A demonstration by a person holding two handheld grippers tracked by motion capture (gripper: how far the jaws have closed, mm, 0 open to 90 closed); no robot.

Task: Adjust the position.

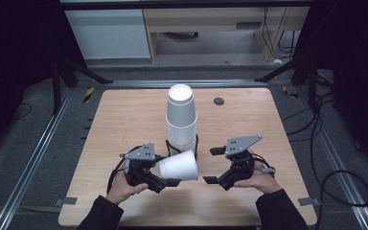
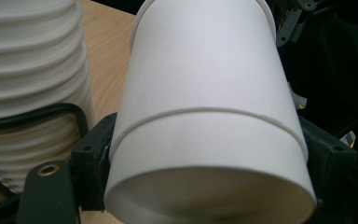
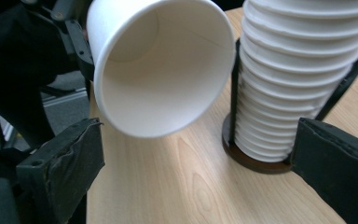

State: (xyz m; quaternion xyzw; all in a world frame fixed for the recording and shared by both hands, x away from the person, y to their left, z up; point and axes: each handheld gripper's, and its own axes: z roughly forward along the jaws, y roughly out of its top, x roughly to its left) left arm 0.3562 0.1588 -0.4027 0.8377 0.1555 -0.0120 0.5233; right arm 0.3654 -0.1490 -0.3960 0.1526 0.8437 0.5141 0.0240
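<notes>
Left gripper (image 1: pixel 165 173): fingers (image 2: pixel 93 163) clamp a white paper cup (image 1: pixel 179 165) lying sideways above the light wooden surface (image 1: pixel 124 124), mouth facing the right gripper (image 1: pixel 213 165). Right fingers (image 3: pixel 65 163) spread wide, flanking the cup's mouth without touching. Behind, a tall stack of white paper cups (image 1: pixel 181 122) stands in a black wire holder (image 3: pixel 251 158).

A light wooden counter (image 1: pixel 124 120) stands on grey carpeted floor (image 1: pixel 28 143). Beyond the counter sit a white cabinet (image 1: pixel 108 33) and a pale wooden desk (image 1: pixel 211 21); black cables (image 1: pixel 335 177) trail at its right.
</notes>
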